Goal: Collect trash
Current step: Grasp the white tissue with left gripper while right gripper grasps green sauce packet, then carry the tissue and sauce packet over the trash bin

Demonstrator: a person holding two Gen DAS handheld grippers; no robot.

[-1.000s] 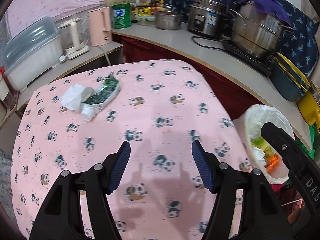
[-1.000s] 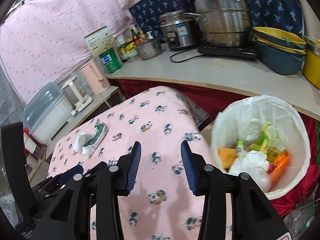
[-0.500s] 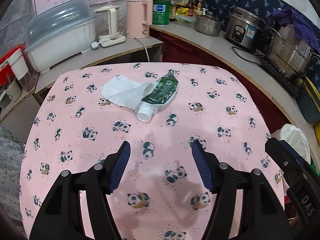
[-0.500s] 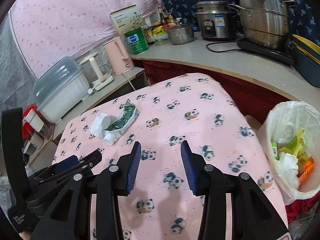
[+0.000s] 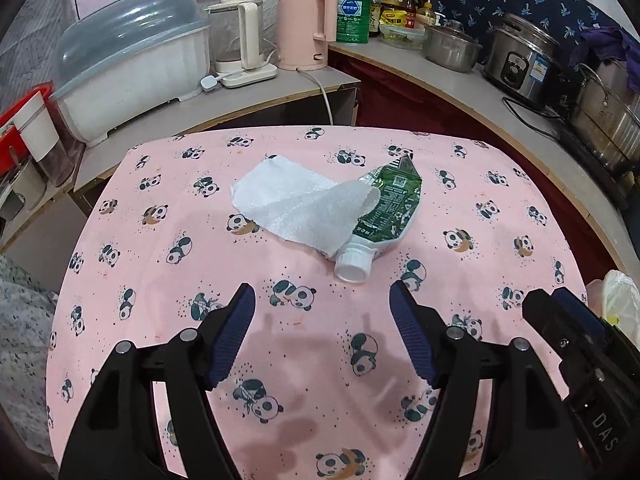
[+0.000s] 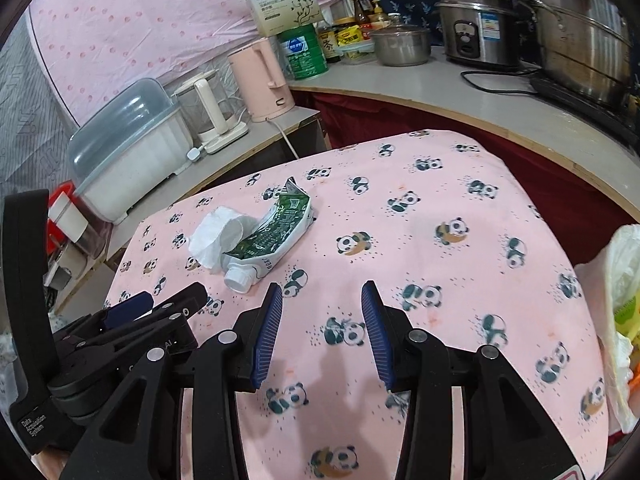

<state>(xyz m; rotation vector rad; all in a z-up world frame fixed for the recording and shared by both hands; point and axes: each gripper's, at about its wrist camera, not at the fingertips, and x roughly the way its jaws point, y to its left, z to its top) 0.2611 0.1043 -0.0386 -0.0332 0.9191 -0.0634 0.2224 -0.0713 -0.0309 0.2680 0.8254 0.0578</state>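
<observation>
Trash, a crumpled tissue overlapping a flattened green pouch, lay mid-table on the panda cloth. Both looked light and soft; the capped spout looked the firmest hold. Left gripper gaped wide, empty, just short of it; right gripper open, empty.

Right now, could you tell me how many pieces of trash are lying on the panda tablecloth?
2: a crumpled white tissue mid-table, and a flattened green pouch with a white cap beside it on the right, partly under the tissue's edge. More could be hidden beneath.
</observation>
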